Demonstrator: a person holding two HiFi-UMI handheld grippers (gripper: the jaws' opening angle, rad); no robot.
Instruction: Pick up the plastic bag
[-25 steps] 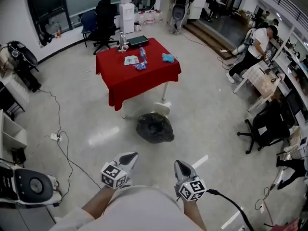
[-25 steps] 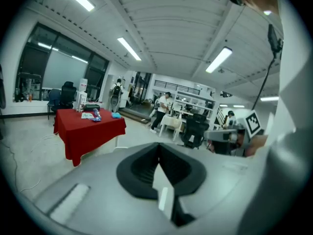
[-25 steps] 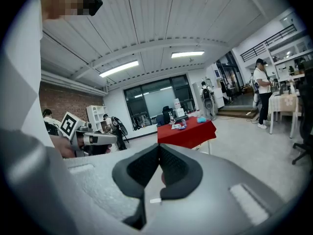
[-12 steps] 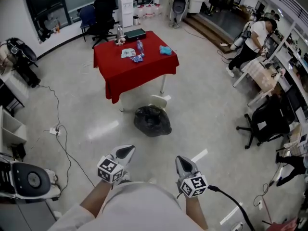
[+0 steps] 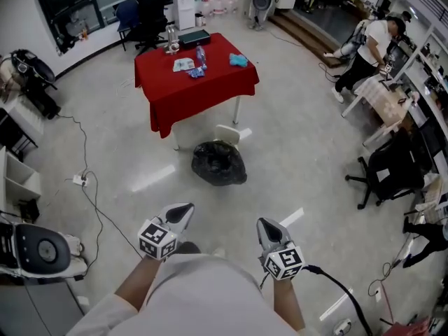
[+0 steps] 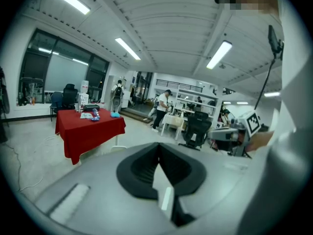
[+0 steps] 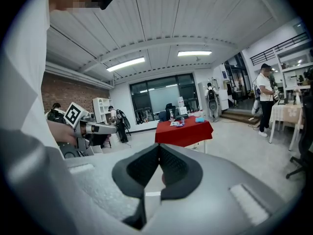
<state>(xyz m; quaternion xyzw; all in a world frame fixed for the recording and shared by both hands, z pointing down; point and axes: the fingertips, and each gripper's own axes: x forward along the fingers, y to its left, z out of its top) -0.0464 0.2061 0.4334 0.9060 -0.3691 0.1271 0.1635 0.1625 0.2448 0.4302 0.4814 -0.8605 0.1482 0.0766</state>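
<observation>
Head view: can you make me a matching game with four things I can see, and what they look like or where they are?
Things:
1. plastic bag
2. tablecloth
3. left hand-held gripper
4. blue cloth

Clues:
A. red, hanging down at the sides
B. lying on top of the tablecloth
C. black, sitting on the floor
D. jaws shut, holding nothing

Right pairs: 1-C, 2-A, 3-D, 4-B.
</observation>
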